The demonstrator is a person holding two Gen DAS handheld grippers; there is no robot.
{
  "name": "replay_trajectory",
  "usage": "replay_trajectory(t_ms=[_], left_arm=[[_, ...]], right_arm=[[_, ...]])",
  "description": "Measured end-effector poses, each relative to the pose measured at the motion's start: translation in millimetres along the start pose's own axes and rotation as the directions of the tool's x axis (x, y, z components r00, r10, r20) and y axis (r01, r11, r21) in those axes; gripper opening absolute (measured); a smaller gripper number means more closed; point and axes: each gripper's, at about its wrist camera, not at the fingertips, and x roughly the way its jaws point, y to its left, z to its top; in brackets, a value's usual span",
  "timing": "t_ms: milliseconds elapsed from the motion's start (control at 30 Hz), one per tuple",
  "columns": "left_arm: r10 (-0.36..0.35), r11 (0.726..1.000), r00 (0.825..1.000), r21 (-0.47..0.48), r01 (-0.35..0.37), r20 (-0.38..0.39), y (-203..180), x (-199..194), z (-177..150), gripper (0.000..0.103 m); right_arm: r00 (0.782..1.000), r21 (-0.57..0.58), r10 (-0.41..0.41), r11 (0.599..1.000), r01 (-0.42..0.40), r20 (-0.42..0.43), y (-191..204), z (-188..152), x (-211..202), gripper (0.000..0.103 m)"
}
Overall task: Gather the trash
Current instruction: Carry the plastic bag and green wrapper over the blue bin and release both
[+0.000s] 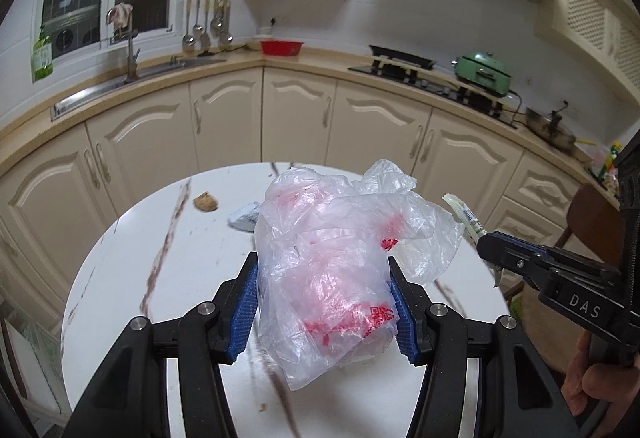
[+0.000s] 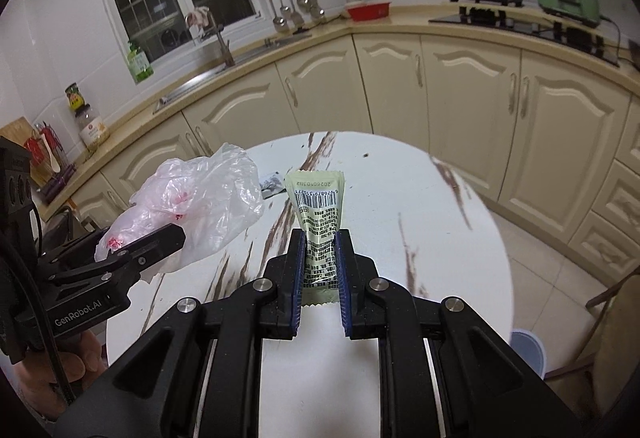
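My left gripper is shut on a crumpled clear plastic bag with red print, held above the round white marble table. The bag also shows in the right wrist view, with the left gripper on it. My right gripper is shut on a pale green snack wrapper with a barcode, held upright above the table. That wrapper and the right gripper show at the right of the left wrist view, close beside the bag.
On the table lie a brown walnut-like scrap and a small grey printed wrapper, also seen past the bag. Cream cabinets curve behind the table. A wooden chair and a blue bin stand to the right.
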Motion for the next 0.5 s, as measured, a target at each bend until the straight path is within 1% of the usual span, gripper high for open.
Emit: replay_trajectory(t_ms=[133, 300, 400, 500], left_arm=[[-0.039, 0.998, 0.999, 0.040, 0.038, 0.020, -26.7, -11.8, -4.4, 0.054], [-0.124, 0.987, 0.992, 0.106, 0.122, 0.015, -74.9, -12.3, -5.9, 0.054], [-0.197, 0.969, 0.980, 0.148, 0.198, -0.021, -114.4, -3.2, -9.7, 0.054], [-0.254, 0.949, 0.964, 0.176, 0.263, -0.075, -151.0, 11.2, -18.2, 0.054]], right_arm=[[0.998, 0.037, -0.009, 0.999, 0.007, 0.057, -20.8, -4.2, -34.5, 0.014], [0.990, 0.101, -0.075, 0.993, 0.063, 0.116, -62.6, -14.1, -79.8, 0.014], [0.982, 0.165, -0.141, 0.979, 0.119, 0.129, -99.5, -25.3, -104.1, 0.014], [0.973, 0.231, -0.199, 0.958, 0.169, 0.114, -135.8, -39.5, -119.0, 0.014]])
